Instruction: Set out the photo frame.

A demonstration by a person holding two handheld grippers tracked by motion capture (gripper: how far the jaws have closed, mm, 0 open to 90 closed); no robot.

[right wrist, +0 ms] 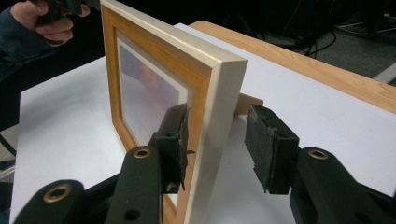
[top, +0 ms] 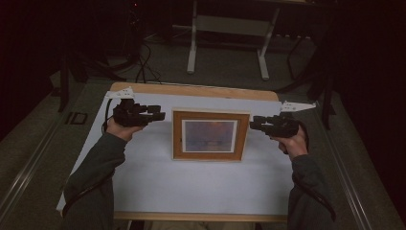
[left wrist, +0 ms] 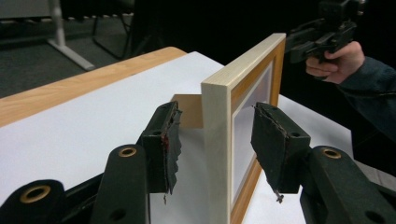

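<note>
**Picture frame standing between two open hand-held grippers**

The picture frame [top: 211, 135] stands upright near the middle of the desk [top: 191, 191], on a white sheet [top: 158, 182], its glazed front toward the person and its long axis running left to right. Nearest the camera, both forearms reach in from the bottom edge. The left hand-held gripper [top: 160, 115] sits just beside the frame's left upright; the right hand-held gripper [top: 252, 123] sits just beside the right upright. Both are about equally near. In the left gripper view, the jaws stand apart, one on either side of the pale side edge of the frame, not touching it. The right gripper view shows the same: jaws spread, straddling the frame's opposite edge; whether the near pad [right wrist: 180, 140] touches the front face cannot be told. A tan back stand [left wrist: 190, 111] projects behind the frame. Each hand-held gripper thus points inward along the frame's long axis, so closing would likely pinch front and back faces. Beyond the desk lie floor cables [top: 143, 62] and a white stand [top: 230, 28].
</note>
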